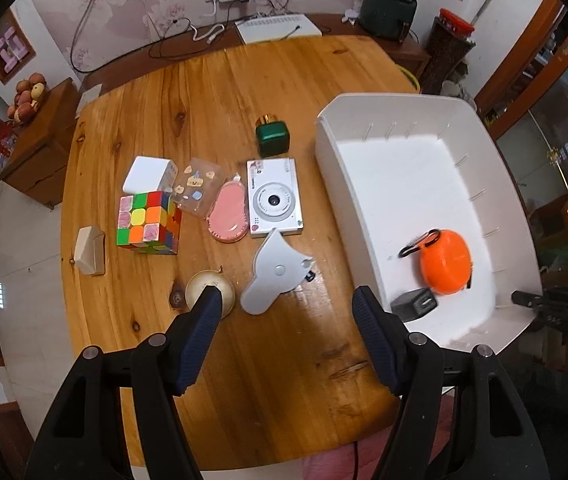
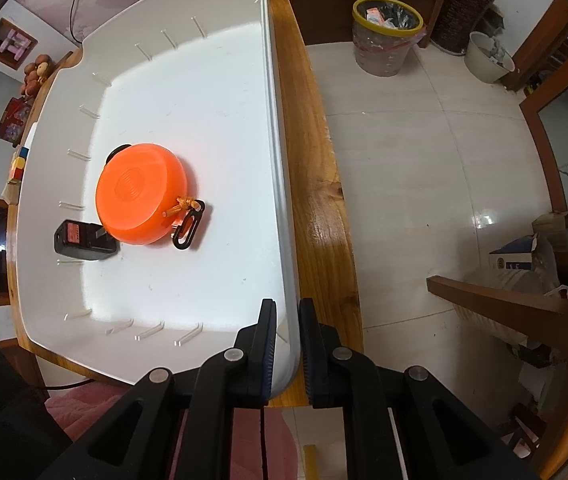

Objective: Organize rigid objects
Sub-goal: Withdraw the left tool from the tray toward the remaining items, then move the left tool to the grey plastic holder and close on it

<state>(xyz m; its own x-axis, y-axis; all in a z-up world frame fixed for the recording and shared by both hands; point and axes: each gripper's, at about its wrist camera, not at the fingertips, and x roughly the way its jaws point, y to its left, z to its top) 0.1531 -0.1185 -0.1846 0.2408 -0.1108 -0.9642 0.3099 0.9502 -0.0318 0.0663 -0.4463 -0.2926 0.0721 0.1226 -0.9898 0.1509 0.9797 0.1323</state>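
My left gripper (image 1: 286,296) hangs open over the wooden table (image 1: 284,360), nothing between its fingers. Just beyond it lie a grey flat gadget (image 1: 274,276) and a round gold tin (image 1: 208,288), which the left finger partly covers. Further off sit a white camera (image 1: 274,198), a pink oval case (image 1: 228,212), a colour cube (image 1: 146,222), a clear sticker packet (image 1: 196,188), a white box (image 1: 146,174) and a green box (image 1: 272,138). The white bin (image 1: 360,208) holds an orange round case (image 2: 142,194) and a black adapter (image 2: 80,240). My right gripper (image 2: 287,312) is shut on the white bin's rim (image 2: 284,240).
A beige block (image 1: 90,250) lies at the table's left edge. The bin stands along the table's right edge, with tiled floor beyond it. A lined wastebasket (image 2: 386,36), a white bucket (image 2: 488,58) and wooden furniture (image 2: 504,304) stand on that floor.
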